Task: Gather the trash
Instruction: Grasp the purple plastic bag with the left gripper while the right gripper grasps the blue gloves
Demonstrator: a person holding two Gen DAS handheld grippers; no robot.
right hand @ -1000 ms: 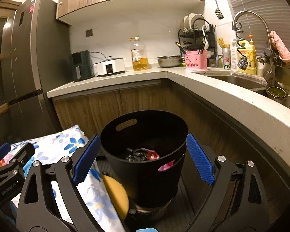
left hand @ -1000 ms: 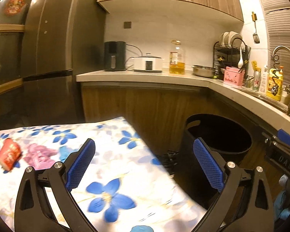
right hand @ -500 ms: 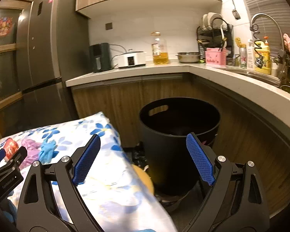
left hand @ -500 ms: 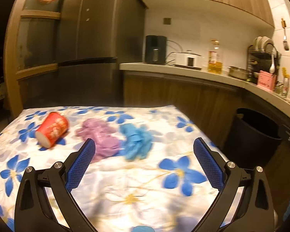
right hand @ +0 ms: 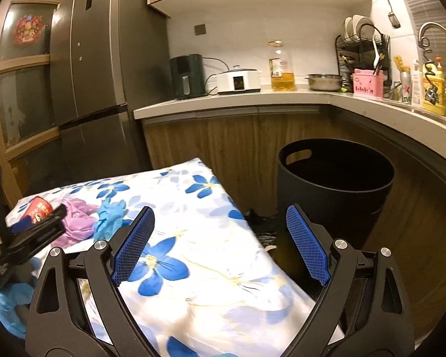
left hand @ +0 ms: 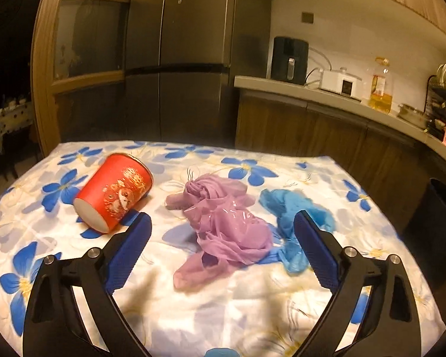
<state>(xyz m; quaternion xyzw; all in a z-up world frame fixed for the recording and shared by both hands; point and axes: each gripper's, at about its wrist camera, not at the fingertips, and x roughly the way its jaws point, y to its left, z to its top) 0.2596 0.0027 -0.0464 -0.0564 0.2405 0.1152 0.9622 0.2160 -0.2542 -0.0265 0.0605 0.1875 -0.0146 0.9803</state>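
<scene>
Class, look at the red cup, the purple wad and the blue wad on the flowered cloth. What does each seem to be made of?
Red cup: probably paper, matte printed wall, pale flat base. Purple wad: thin plastic film, glossy, crinkled, part see-through. Blue wad: likely similar film, duller; hard to be sure.

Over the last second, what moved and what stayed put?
Left gripper swung from the bin side to face the red cup, purple bag and blue glove. Right gripper pulled back from above the bin. Both stayed open, empty; trash untouched.
</scene>
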